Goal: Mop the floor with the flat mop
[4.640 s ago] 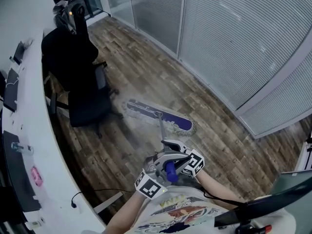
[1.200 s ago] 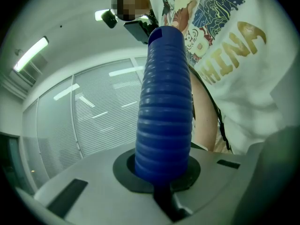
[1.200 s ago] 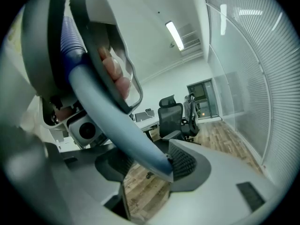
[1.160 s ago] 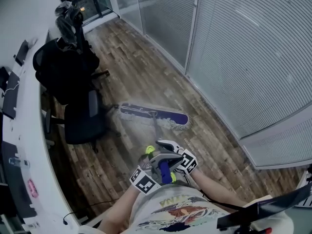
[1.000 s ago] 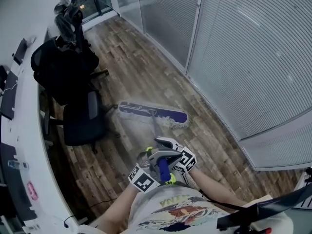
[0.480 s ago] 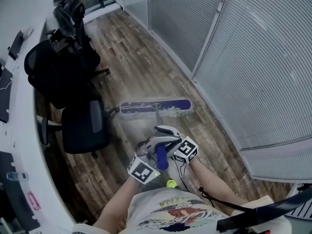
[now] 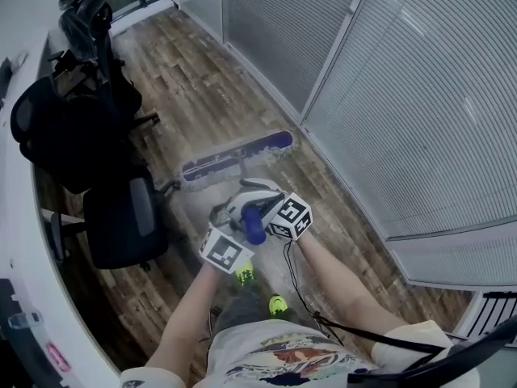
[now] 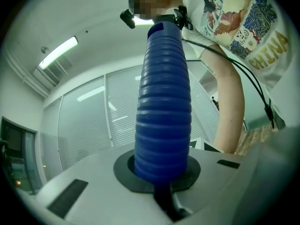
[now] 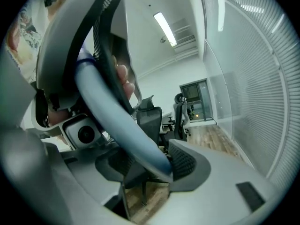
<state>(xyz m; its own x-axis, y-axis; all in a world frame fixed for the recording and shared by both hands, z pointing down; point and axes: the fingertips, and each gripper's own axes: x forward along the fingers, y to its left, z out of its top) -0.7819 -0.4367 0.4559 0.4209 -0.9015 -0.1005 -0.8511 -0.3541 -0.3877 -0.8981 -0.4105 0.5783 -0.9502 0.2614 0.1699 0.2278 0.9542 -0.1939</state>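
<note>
The left claw (image 8: 159, 175) is seen closed tight on the blue grip (image 8: 161, 102) of the flat mop, the ribbed rubber sleeve rising straight out from between the jaws. The right claw (image 9: 147, 165) is held wide, with the pale, smooth pole (image 9: 110, 107) clasped slantwise between its dotted pads. These grips are shown only by the two gripper views. In the head view the jaws are hidden behind the marker cubes (image 7: 226, 250), and only the two claws, set close together on the handle in front of the person, can be made out.

The mop head (image 7: 237, 158) is shown by the head view alone. It is a long, flat bar with a blue top and a pale fringe, laid on the floor (image 7: 202, 79) just beyond the claws and slightly tilted across the planks. The floor is made of dark wood-grain boards.

To the right, the strip of floor is bounded by a glass partition (image 7: 420, 111) lined with fine horizontal blinds, near the right end of the mop head. To the left, a black office chair (image 7: 121, 221) is parked close to the other end, with a curved white desk (image 7: 16, 217) behind it. Open floor is left ahead, between the chairs and the partition.

A lit ceiling lamp (image 8: 58, 53) and the person's forearm (image 8: 229, 107) are caught in the left gripper view.
</note>
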